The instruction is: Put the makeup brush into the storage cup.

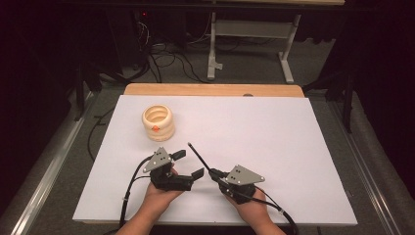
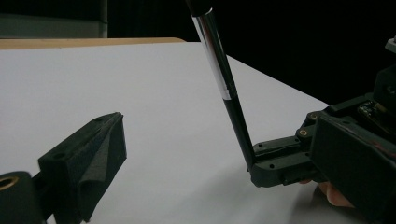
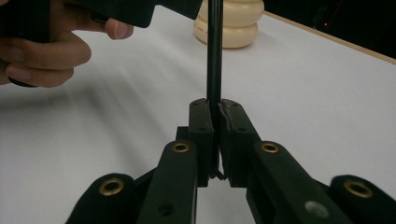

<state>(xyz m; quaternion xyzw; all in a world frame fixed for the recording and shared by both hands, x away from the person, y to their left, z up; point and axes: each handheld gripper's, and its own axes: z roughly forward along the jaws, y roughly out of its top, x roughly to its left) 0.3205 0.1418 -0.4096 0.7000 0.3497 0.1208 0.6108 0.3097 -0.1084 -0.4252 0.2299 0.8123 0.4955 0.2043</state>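
Jaws of the right gripper (image 3: 215, 140) are clamped tight on the lower end of a thin black pen (image 3: 214, 51), which runs straight out from between the pads. In the high view the pen (image 1: 200, 156) slants away from the right gripper (image 1: 215, 174), up and to the left across the white table (image 1: 274, 147), its free tip pointing toward a cream ridged cup (image 1: 158, 122) that stands well apart at the far left. The pen's long axis crosses just in front of the left gripper (image 1: 188, 164), whose jaws stand wide with nothing between them. Seen from the left gripper view, the pen (image 2: 224, 88) rises steeply at the right, black below and silver higher up, beside and beyond the one visible left jaw. The left gripper is the nearer free tool; judging by this, any handover or cap pull would mean bringing its open jaws sideways onto the pen's upper half.
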